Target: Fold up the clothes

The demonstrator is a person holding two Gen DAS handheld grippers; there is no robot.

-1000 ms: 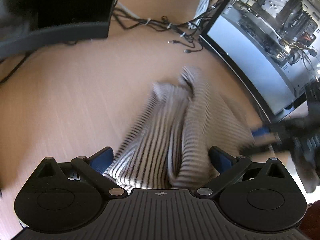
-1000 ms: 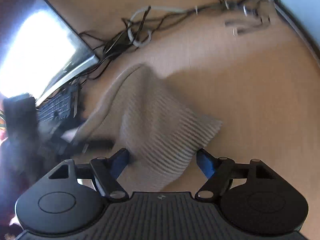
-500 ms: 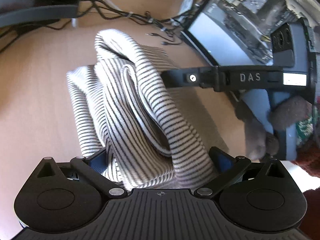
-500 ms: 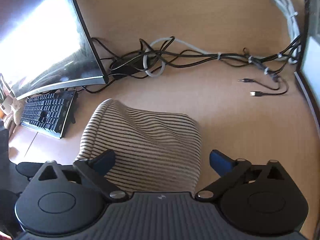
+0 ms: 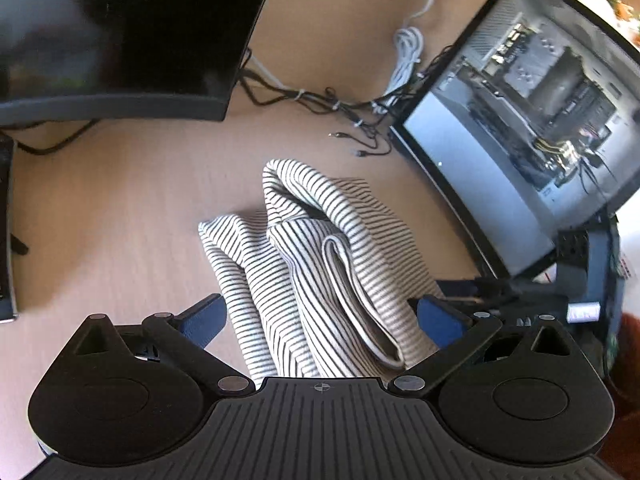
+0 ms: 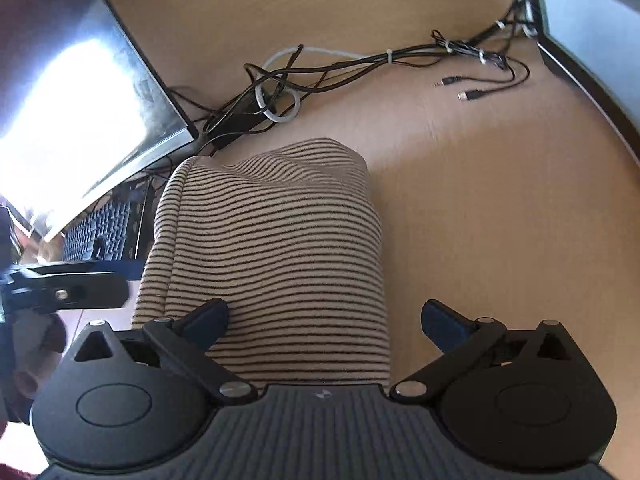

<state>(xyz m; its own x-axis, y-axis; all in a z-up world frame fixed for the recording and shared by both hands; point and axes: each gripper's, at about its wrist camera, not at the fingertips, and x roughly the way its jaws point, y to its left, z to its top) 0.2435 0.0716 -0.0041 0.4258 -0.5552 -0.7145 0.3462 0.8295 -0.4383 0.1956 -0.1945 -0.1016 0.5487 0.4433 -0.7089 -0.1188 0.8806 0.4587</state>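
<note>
The wooden surface [image 5: 120, 200] is carrying 2 monitors, 1 dark monitor [image 5: 120, 32] at the back left and 1 lit monitor [image 5: 500, 152] at the right, with a cable bundle [image 6: 360, 64] lying between them. A keyboard [image 6: 100, 232] is sitting under the dark monitor's edge.

The striped garment [image 5: 320, 260] is lying bunched in the middle of the surface, in several loose ridges, with 1 hem edge showing on top. A second ago it was hanging blurred in the air; it is now resting on the surface.

The left tongs [image 5: 320, 320] are standing spread, with the garment lying between the 2 pads but no pad visibly pressing on it. The right tongs [image 6: 324, 320] are also standing spread: their jaws have just been opening, and the cloth is lying between them, touching at most the left pad.

Judgement: the garment is lying released after a repositioning step. It is not yet flat, so the folding is probably at an early stage, and a smoothing or re-gripping move is likely needed.
</note>
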